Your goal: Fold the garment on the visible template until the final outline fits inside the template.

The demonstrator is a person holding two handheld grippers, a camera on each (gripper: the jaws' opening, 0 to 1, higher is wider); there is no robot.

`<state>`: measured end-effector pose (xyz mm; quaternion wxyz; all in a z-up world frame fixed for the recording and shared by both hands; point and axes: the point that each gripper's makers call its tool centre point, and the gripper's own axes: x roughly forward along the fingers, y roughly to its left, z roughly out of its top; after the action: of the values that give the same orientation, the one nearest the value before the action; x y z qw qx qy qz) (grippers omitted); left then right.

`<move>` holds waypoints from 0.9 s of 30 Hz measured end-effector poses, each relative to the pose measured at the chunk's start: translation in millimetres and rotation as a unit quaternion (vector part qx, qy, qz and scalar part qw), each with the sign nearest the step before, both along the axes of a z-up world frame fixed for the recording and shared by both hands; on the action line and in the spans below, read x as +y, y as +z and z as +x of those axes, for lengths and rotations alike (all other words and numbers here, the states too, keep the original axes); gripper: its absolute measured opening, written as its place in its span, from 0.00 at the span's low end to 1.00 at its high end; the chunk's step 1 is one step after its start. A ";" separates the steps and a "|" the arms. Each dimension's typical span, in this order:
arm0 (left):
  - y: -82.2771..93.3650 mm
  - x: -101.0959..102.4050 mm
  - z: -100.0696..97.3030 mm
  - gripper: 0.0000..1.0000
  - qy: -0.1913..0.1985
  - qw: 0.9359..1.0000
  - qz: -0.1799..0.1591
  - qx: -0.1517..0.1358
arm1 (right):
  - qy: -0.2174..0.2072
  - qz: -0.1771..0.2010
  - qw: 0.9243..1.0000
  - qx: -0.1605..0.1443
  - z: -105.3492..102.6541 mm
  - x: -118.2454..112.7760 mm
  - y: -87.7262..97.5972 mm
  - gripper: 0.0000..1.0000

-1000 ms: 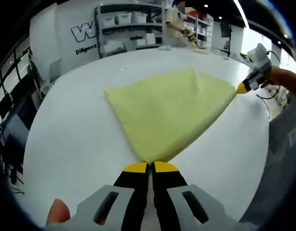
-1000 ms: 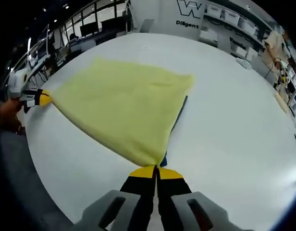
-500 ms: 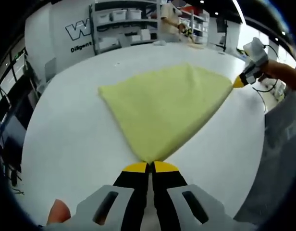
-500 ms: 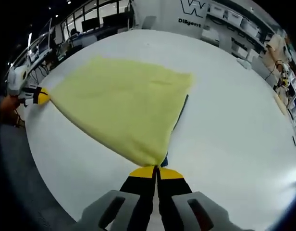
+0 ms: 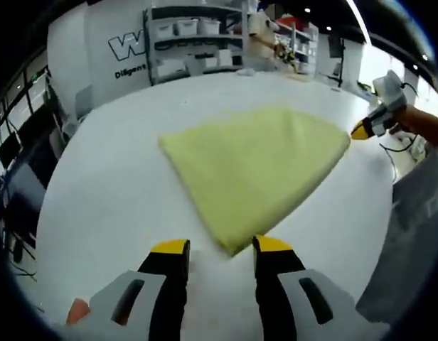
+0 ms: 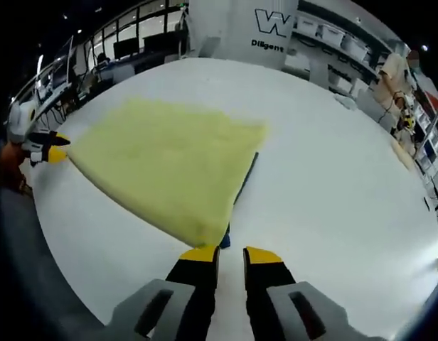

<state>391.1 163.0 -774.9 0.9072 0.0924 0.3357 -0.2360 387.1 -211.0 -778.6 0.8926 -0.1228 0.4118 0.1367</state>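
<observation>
One yellow-green garment (image 5: 258,172), folded flat into a rough four-cornered shape, lying on the white round surface (image 5: 105,185) toward its near side. Beneath its edge in the right gripper view, a thin dark-blue line (image 6: 244,174) peeking out along one side and at the near corner: probably the template's border, mostly covered, so cannot tell whether the whole outline sits within it.

Left hand-held gripper (image 5: 219,249) released, jaws spread wide, the nearest cloth corner lying between and just ahead of the yellow tips, not pinched. Right hand-held gripper (image 6: 231,253) likewise released, jaws parted, tips just short of the opposite corner and apart from the fabric. Each gripper also visible in the other's view at the far corner of the cloth.

Step in hand, by judgement: letting go after laying down a fold. Next move calls for checking the outline against the blue line; if cloth overhangs, re-pinching two corners and folding once more, or nudging the edges inward, keeping the cloth on the surface.

Count: one garment, one template line, two grippers. Beyond the surface, shelving with white bins (image 5: 183,28).
</observation>
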 end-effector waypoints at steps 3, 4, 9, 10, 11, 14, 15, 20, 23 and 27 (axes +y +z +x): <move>8.1 -3.2 1.5 0.51 0.002 1.000 -0.012 -0.013 | 0.003 0.001 1.000 -0.024 4.0 6.1 10.5 0.21; 10.2 -4.8 1.4 0.55 0.005 1.000 -0.020 -0.013 | 0.004 0.002 0.999 -0.031 5.2 8.4 13.4 0.28; 14.1 -13.4 -0.9 0.71 0.010 0.999 -0.050 -0.012 | 0.002 0.027 0.998 -0.050 7.8 18.3 21.0 0.60; 15.2 -15.9 -1.7 0.71 0.008 0.998 -0.055 -0.014 | -0.001 0.034 0.998 -0.049 7.5 20.1 21.5 0.63; 16.2 -18.3 -2.5 0.73 0.006 0.998 -0.060 -0.015 | -0.003 0.041 0.998 -0.049 7.1 21.8 22.0 0.65; 18.9 -21.7 -3.1 0.82 0.014 0.998 -0.067 -0.013 | 0.002 0.043 0.998 -0.052 4.4 26.9 24.9 0.69; 23.0 -24.7 -4.1 0.82 0.012 0.997 -0.074 -0.015 | 0.005 0.043 0.998 -0.055 3.4 29.3 27.2 0.69; 43.4 -33.3 -7.3 0.81 0.015 0.995 -0.089 -0.031 | 0.021 0.042 0.996 -0.072 -1.5 46.4 44.9 0.68; 64.3 -42.3 -15.2 0.81 0.017 0.993 -0.106 -0.053 | 0.033 0.042 0.994 -0.095 -6.4 59.7 62.0 0.67; 86.1 -48.9 -30.8 0.80 0.005 0.990 -0.111 -0.085 | 0.044 0.045 0.992 -0.114 -19.9 69.9 78.5 0.66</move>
<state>360.2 114.0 -688.8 0.9383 0.0090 0.2292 -0.2587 367.2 -141.0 -700.1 0.9312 -0.1153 0.2953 0.1799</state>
